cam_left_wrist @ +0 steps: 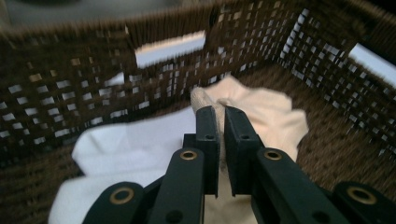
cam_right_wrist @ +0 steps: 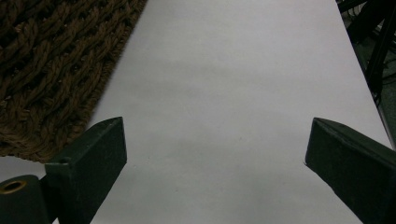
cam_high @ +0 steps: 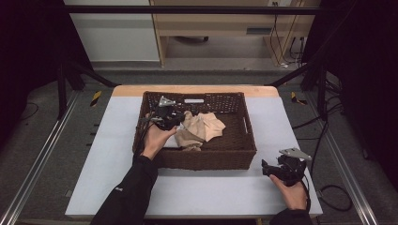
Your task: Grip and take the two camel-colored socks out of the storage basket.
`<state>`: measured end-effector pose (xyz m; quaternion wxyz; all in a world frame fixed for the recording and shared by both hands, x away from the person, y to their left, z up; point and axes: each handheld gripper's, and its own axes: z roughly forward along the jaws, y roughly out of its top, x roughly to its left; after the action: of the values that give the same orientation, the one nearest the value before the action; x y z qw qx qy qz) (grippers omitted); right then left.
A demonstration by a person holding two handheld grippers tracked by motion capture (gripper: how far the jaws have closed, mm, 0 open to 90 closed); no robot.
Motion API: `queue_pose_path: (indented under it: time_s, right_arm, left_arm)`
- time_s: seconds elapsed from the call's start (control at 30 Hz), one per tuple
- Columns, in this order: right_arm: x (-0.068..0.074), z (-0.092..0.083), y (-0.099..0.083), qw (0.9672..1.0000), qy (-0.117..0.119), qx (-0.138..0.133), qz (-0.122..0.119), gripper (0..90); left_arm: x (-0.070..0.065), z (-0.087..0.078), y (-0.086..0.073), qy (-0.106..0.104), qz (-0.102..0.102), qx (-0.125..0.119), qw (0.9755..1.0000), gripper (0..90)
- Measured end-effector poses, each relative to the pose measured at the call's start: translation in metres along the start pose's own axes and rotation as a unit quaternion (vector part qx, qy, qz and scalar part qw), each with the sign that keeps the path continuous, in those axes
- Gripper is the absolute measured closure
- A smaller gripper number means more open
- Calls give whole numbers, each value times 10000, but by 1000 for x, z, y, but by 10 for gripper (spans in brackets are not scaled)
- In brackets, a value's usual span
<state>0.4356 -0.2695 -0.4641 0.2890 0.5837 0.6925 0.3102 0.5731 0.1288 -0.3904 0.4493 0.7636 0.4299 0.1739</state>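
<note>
Basket (cam_high: 206, 157) holds tan cloth (cam_high: 206, 125), pinched by left claw (cam_left_wrist: 222, 122).

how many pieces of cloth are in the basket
2. A beige crumpled cloth lies mid-basket, pinched by the left gripper. A white cloth lies beside it in the brown woven basket. More may be hidden underneath.

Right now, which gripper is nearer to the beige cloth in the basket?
Left. The left gripper is inside the basket, shut on the beige cloth. The right gripper is open outside the basket, over the table near its right front corner.
</note>
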Motion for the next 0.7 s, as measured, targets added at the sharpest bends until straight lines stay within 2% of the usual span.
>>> queue_pose_path:
  time_s: [0.1,0.2,0.47,0.53,0.7]
  right_arm:
    - [-1,0,0,10000,-11,-13,0,57]
    - [-1,-1,0,10000,-31,-32,15,58]
    - [-2,-2,0,10000,-40,-41,22,58]
    - [-2,-3,1,10000,-36,-54,63,58]
    - [-3,-3,0,10000,-33,-51,67,58]
  left_arm:
    - [-2,-8,5,23,95,-321,9994,842]
    - [-3,-17,10,-25,57,-582,9983,842]
    - [-12,-40,26,-51,160,-1030,9945,844]
    - [-14,-47,31,-102,172,-1173,9929,844]
    - [-24,-64,42,-134,286,-1364,9901,845]
